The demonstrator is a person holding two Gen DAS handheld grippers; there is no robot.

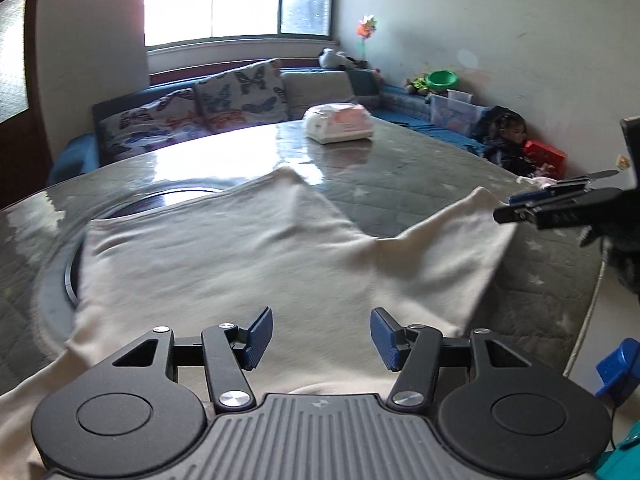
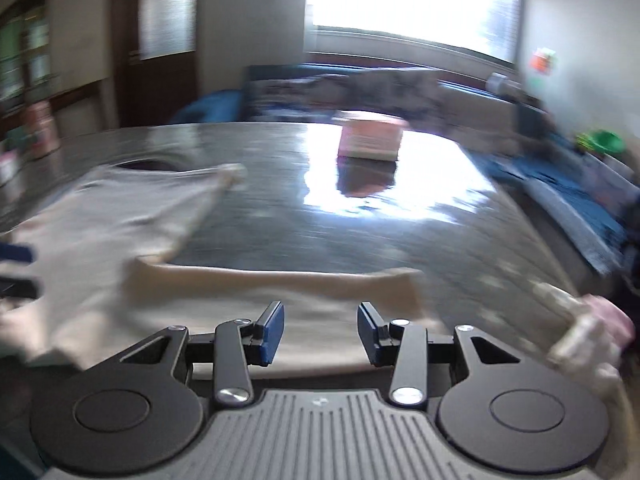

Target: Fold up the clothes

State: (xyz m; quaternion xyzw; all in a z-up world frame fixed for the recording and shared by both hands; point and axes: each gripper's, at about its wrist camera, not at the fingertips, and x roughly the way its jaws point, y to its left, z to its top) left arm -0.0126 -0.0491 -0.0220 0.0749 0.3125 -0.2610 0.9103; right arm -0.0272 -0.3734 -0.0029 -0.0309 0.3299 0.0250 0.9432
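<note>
A cream garment (image 1: 240,256) lies spread on the glass-topped table (image 1: 420,184), one sleeve reaching right (image 1: 456,236). My left gripper (image 1: 322,336) is open, hovering just above the garment's near part with nothing between its blue pads. The right gripper (image 1: 516,210) shows at the right edge of the left wrist view, beside the sleeve end. In the blurred right wrist view the right gripper (image 2: 321,330) is open over the sleeve (image 2: 280,284), and the garment's body (image 2: 120,216) lies to the left.
A white and pink pack (image 1: 340,122) sits at the table's far side, also in the right wrist view (image 2: 370,140). A sofa with butterfly cushions (image 1: 192,116) stands behind. A child (image 1: 508,140) sits by the right wall. A hand (image 2: 596,328) shows at right.
</note>
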